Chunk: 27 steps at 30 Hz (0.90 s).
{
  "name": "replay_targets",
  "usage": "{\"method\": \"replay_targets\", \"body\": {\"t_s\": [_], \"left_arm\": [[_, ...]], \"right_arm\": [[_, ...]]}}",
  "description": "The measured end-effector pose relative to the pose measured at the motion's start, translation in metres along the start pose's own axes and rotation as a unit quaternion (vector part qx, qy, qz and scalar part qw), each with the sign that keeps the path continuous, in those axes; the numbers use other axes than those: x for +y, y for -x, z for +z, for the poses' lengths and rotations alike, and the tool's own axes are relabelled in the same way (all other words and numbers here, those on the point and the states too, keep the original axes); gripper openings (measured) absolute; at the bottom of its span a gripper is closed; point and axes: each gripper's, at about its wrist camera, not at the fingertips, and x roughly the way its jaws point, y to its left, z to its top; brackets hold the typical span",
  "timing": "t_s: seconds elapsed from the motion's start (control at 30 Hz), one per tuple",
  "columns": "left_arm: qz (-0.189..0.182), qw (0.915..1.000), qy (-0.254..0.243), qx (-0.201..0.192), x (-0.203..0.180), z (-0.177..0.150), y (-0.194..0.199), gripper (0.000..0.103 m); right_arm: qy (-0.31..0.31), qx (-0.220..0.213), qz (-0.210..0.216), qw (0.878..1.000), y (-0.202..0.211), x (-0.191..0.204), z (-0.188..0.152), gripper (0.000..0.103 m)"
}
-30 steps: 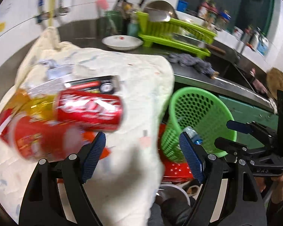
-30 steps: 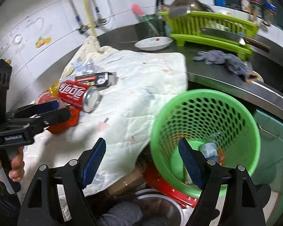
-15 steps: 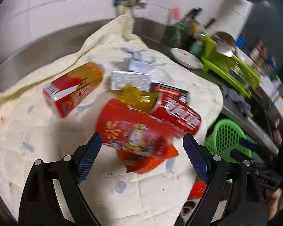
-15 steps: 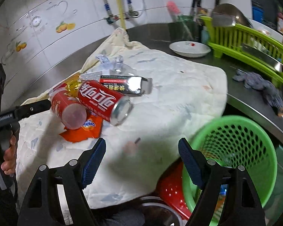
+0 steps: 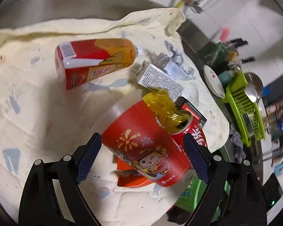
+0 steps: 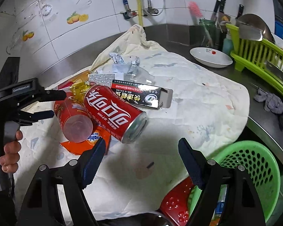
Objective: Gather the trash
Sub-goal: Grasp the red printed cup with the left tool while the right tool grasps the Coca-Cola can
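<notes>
Trash lies heaped on a cream cloth (image 6: 198, 98). A red paper cup (image 5: 145, 146) lies on its side between the pads of my left gripper (image 5: 142, 159), which stands open and does not press on it. Against the cup rest a red cola can (image 6: 113, 113), a yellow wrapper (image 5: 160, 105) and an orange wrapper (image 6: 88, 143). A black box (image 6: 141, 96), a silver box (image 5: 160, 81) and a red-and-yellow drink can (image 5: 92, 62) lie behind. My right gripper (image 6: 142, 162) hangs open and empty over the cloth, just short of the cola can. The green basket (image 6: 251, 169) stands lower right.
Crumpled foil (image 6: 126, 66) lies at the back of the cloth. On the steel counter are a white dish (image 6: 210, 58), a green dish rack (image 6: 260, 56) and a grey rag (image 6: 273, 103). A red object (image 6: 175, 203) sits below beside the basket. A hand (image 6: 9, 148) holds the left gripper.
My left gripper swung from beside the basket over the trash pile, rolled, widened a little and now straddles the red cup. My right gripper moved from above the basket to over the cloth.
</notes>
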Motion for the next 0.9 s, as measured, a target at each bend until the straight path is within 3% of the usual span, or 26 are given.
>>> {"method": "replay_targets", "body": {"t_s": [0.23, 0.5, 0.9], "left_arm": [[0.008, 0.9991, 0.040, 0.006, 0.003, -0.001, -0.015, 0.087], [0.006, 0.9997, 0.019, 0.013, 0.002, -0.001, -0.024, 0.085], [-0.016, 0.9979, -0.040, 0.048, 0.012, 0.009, -0.017, 0.067]], "right_arm": [[0.033, 0.007, 0.002, 0.999, -0.010, 0.008, 0.005, 0.076], [0.070, 0.017, 0.006, 0.997, -0.022, 0.017, 0.009, 0.076], [0.154, 0.041, 0.005, 0.987, -0.051, 0.040, 0.027, 0.078]]}}
